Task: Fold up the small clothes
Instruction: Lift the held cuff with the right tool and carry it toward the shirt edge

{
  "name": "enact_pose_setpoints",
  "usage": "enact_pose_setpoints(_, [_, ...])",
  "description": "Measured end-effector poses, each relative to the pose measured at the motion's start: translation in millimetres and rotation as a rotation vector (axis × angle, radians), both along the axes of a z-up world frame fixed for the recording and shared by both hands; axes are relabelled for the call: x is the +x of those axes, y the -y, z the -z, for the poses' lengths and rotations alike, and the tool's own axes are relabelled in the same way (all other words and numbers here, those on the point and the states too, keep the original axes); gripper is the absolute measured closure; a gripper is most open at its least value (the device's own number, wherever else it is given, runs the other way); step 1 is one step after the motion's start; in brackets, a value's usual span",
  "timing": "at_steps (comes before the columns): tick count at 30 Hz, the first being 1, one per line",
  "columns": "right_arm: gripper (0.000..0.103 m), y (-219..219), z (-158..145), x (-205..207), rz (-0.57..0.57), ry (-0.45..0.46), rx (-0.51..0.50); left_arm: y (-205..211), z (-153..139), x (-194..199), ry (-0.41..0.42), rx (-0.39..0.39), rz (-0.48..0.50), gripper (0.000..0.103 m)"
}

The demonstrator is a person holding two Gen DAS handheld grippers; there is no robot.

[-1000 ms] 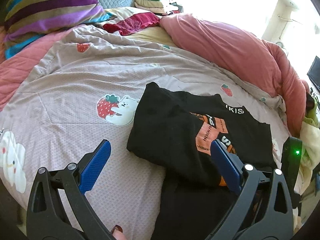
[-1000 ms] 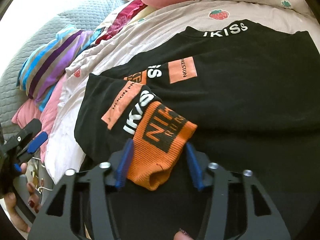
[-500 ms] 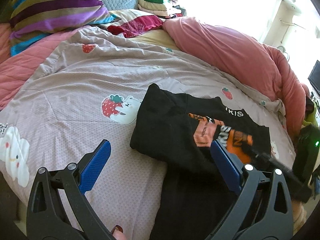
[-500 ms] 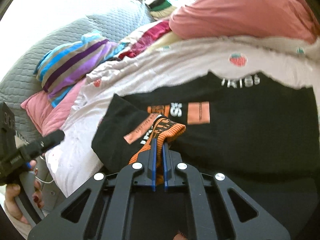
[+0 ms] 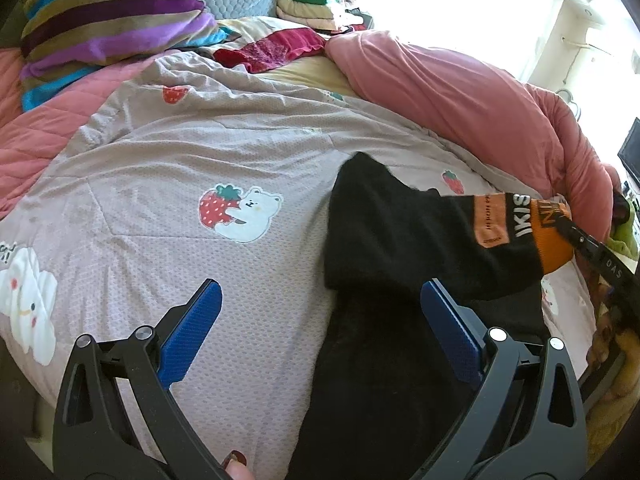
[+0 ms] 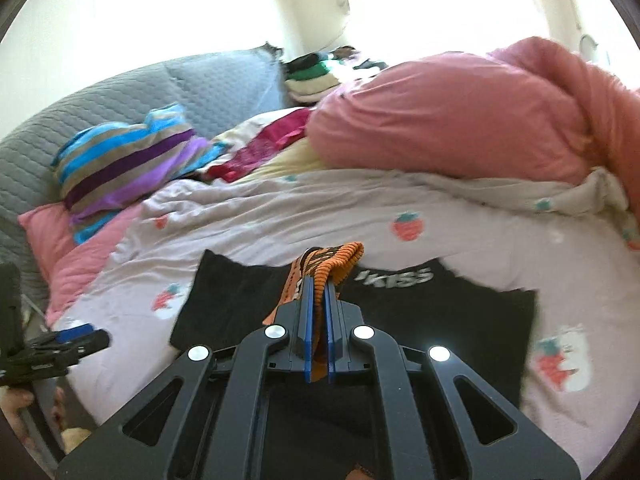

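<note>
A black sweater [image 5: 392, 240] with white lettering and orange patches lies on the pale strawberry-print quilt [image 5: 200, 152]. Its sleeve ends in an orange ribbed cuff [image 6: 340, 260]. My right gripper [image 6: 317, 284] is shut on that cuff and holds it lifted above the sweater's body [image 6: 440, 312]. In the left wrist view the raised cuff [image 5: 550, 240] and the right gripper [image 5: 576, 236] show at the right edge. My left gripper [image 5: 320, 312] hangs open above the quilt by the sweater's left edge, nothing between its blue pads [image 5: 192, 328].
A pink duvet [image 5: 460, 96] is heaped along the far right of the bed. A striped pillow [image 5: 108, 12] and a red garment [image 5: 272, 48] lie at the back, with a stack of folded clothes [image 5: 312, 4] beyond. A grey quilted headboard [image 6: 120, 92] rises behind.
My right gripper closed on the orange cuff and rose, drawing the sleeve up off the sweater toward the right. The left gripper stayed open and nearly still.
</note>
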State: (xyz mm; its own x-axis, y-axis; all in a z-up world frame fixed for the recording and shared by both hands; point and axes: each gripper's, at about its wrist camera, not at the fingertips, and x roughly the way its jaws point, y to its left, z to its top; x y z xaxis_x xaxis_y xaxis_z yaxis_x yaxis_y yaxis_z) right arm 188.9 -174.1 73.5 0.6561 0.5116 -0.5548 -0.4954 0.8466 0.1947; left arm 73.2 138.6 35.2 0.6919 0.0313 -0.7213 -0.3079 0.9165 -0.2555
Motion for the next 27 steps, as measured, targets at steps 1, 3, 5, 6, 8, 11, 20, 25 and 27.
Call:
enact_pose_setpoints(1, [0.099,5.3,0.8,2.3,0.017,0.000,-0.006,2.6,0.1,1.7,-0.002,0.001,0.005,0.010])
enact_pose_setpoints(3, [0.099,18.3,4.4,7.9,0.047,-0.005,-0.010,7.6,0.4,5.9,-0.006,0.006,0.017,0.010])
enact_pose_setpoints(5, [0.099,30.2,8.4,12.4,0.079,-0.010,-0.024,12.1,0.5,9.9,-0.009,0.013,0.028,0.010])
enact_pose_setpoints(6, [0.099,34.2,10.1,13.0,0.089,-0.012,-0.029,14.6,0.5,12.3,-0.011,0.016,0.034,0.010])
enact_pose_setpoints(8, [0.099,44.9,14.3,15.4,0.114,-0.021,-0.034,18.7,1.2,16.6,-0.015,0.018,0.044,0.010])
enact_pose_setpoints(11, [0.099,57.7,21.1,16.3,0.137,-0.033,-0.043,25.8,2.2,23.7,-0.021,0.023,0.061,0.010])
enact_pose_setpoints(20, [0.099,76.8,41.6,18.9,0.179,-0.086,-0.048,41.7,7.7,46.0,-0.047,0.048,0.113,0.010])
enact_pose_setpoints(25, [0.099,79.7,47.6,20.4,0.189,-0.108,-0.055,48.6,12.1,58.3,-0.061,0.051,0.133,0.010])
enact_pose_setpoints(27, [0.099,80.9,50.5,20.6,0.193,-0.118,-0.059,50.6,13.4,63.8,-0.066,0.053,0.139,0.010])
